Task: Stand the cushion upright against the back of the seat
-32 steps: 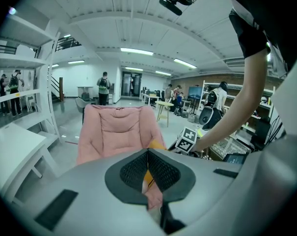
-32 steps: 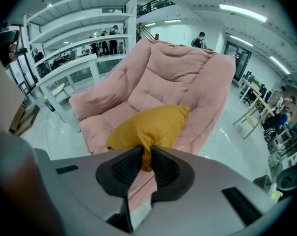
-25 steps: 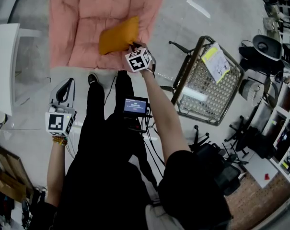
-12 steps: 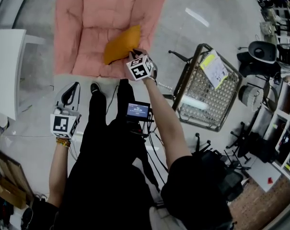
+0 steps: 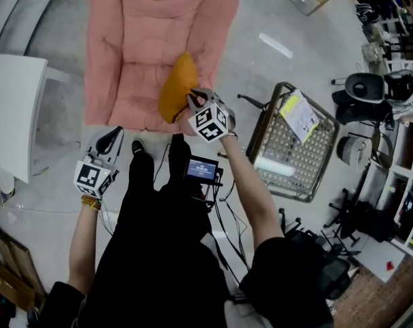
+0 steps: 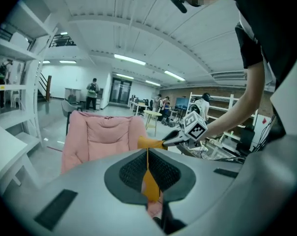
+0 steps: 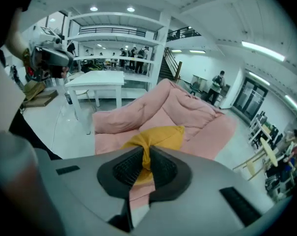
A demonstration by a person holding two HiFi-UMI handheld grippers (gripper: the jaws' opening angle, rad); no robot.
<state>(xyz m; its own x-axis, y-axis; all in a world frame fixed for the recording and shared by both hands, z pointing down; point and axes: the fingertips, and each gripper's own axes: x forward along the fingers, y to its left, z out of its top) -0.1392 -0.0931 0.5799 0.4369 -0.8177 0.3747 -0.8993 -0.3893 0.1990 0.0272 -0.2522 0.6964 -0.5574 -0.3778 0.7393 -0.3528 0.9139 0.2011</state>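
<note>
A mustard-yellow cushion [image 5: 176,87] is over the front of the seat of the pink padded chair [image 5: 134,33]. My right gripper [image 5: 193,102] is shut on its near corner, and the fabric bunches between the pads [image 7: 147,157]. The cushion [image 7: 160,135] hangs tilted on edge in front of the chair's back [image 7: 187,109]. My left gripper [image 5: 110,139] is shut and holds nothing; it hovers off the chair's front left corner. In the left gripper view the cushion [image 6: 147,142] and the right gripper's marker cube [image 6: 194,127] show beyond the closed jaws.
A wire basket cart [image 5: 308,157] with papers stands to the right of the chair. A white table [image 5: 8,108] is at the left. A small monitor [image 5: 201,169] hangs at the person's waist. Chairs, shelves and gear crowd the right side.
The right gripper has risen with the cushion's corner, and the cushion has tipped from lying flat to standing more on edge. The left gripper has barely moved.
</note>
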